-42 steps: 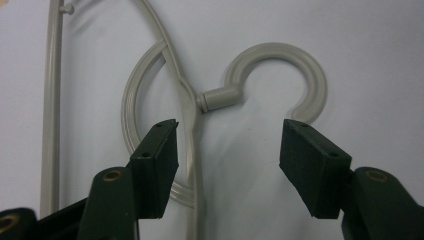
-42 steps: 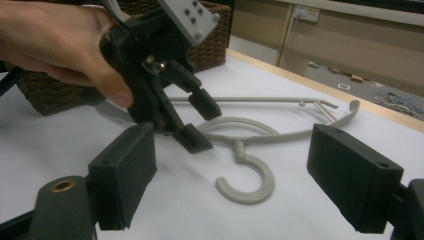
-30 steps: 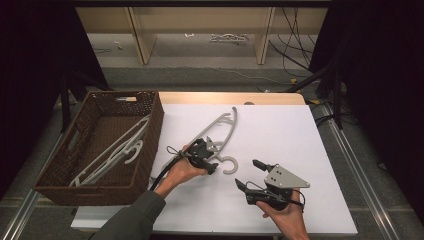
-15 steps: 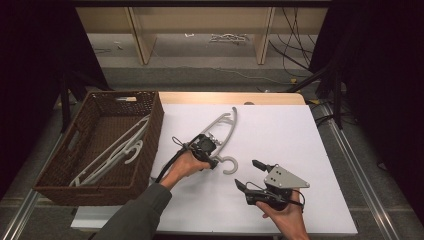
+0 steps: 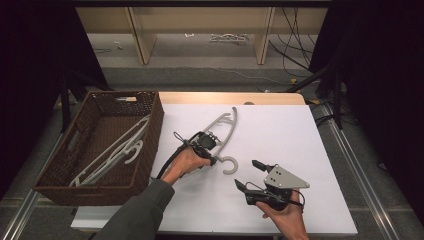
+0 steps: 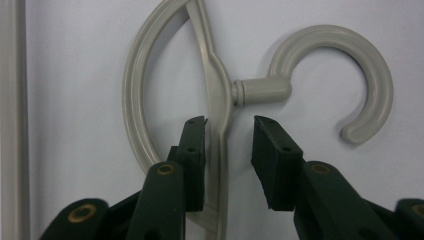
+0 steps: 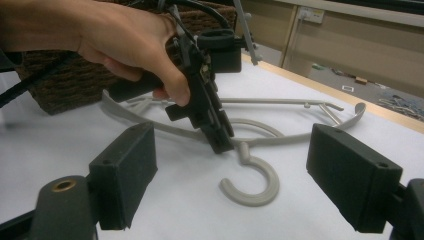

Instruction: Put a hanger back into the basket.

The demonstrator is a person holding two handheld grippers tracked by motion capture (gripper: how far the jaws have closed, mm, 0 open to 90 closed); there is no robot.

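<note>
Nearest the person, the right gripper [image 5: 250, 175] rests low over the white table [image 5: 300, 135], held in the right hand [image 5: 282, 212] close to the table's front edge. Its jaws stand wide apart with nothing between them, and the grey three-cornered plate on its top faces up. In the right gripper view the two black pads [image 7: 125, 172] frame the hook of the hanger, which lies a little way ahead of them.

Farther in, the left gripper [image 5: 214, 159] is tipped down onto the grey plastic hanger [image 5: 227, 127], which lies flat on the table near its middle, with its hook curling toward the person. The left hand [image 5: 187, 162] wraps the handle, and a black cable loops out behind it. In the left gripper view the jaws stand a narrow way open on either side of the hanger's [image 6: 220, 105] centre spine, just below the neck where the hook joins. One pad [image 6: 192, 155] is right against the spine, while the other sits slightly clear of it, so the hanger is straddled but not pinched.

Beyond and to the left, a brown wicker basket [image 5: 150, 117] stands at the table's left edge. More pale hangers [image 5: 115, 150] lie inside it, slanting across its floor.
</note>
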